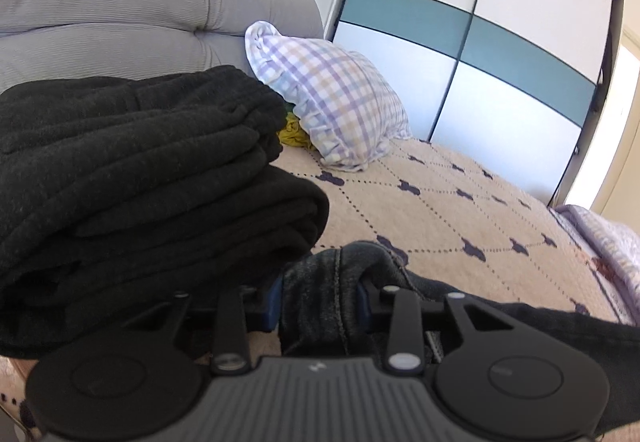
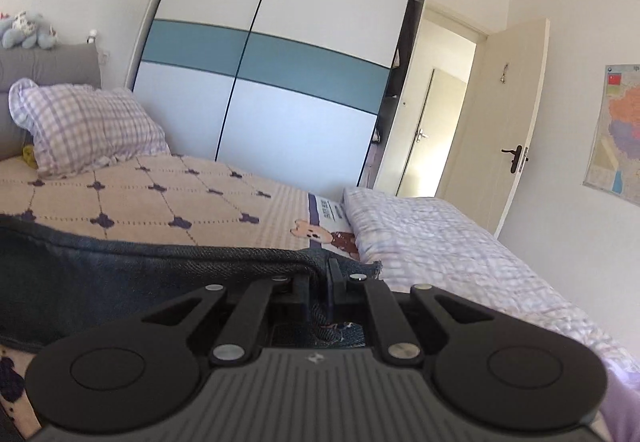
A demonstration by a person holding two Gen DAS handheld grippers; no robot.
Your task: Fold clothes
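Left tool (image 1: 320,302): I pinch a thick bunch of the jeans (image 1: 332,282), folded black stack (image 1: 140,181) at 10 o'clock.
Right tool (image 2: 320,282): pressed together on the jeans' hem, stretching the denim for a fold.

A bed (image 2: 168,197) under a beige bedspread with dotted diamonds and dark bear shapes carries everything. On it lie a checked lilac pillow (image 1: 336,101) near the grey headboard (image 1: 120,9), folded black garments (image 1: 140,181), dark jeans (image 2: 120,274) and a pale lilac quilt (image 2: 440,242)
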